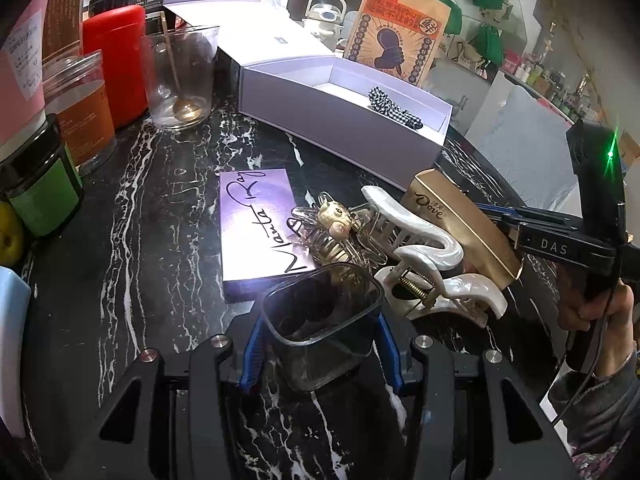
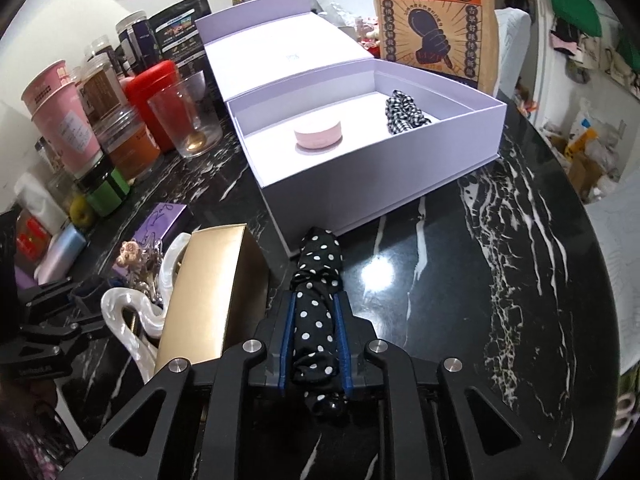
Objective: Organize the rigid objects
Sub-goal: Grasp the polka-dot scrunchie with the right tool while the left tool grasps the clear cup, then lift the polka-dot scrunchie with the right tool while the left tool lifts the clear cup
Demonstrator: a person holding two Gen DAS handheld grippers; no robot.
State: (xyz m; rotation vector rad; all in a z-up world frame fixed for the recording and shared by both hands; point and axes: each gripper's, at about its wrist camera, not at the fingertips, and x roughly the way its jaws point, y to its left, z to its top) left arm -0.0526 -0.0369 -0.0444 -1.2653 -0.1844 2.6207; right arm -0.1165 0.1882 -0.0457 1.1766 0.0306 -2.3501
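My left gripper (image 1: 320, 316) is shut on a small clear plastic container (image 1: 316, 356), its blue pads pressing both side walls. Just beyond it lie a purple card box (image 1: 256, 224), a clear bear hair clip (image 1: 336, 224), a white pearly hair claw (image 1: 420, 256) and a gold Dove box (image 1: 460, 220). My right gripper (image 2: 316, 300) is shut on a black polka-dot scrunchie (image 2: 318, 256) that lies on the table. Ahead stands an open white box (image 2: 360, 168) holding a pink round case (image 2: 318, 134) and a checked scrunchie (image 2: 404, 114).
A glass with a gold spoon (image 1: 180, 80), a red canister (image 1: 116, 64) and several jars and cups line the left of the black marble table (image 2: 480, 280). A printed paper bag (image 2: 432, 20) stands behind the box. The table's round edge (image 2: 592, 264) curves along the right.
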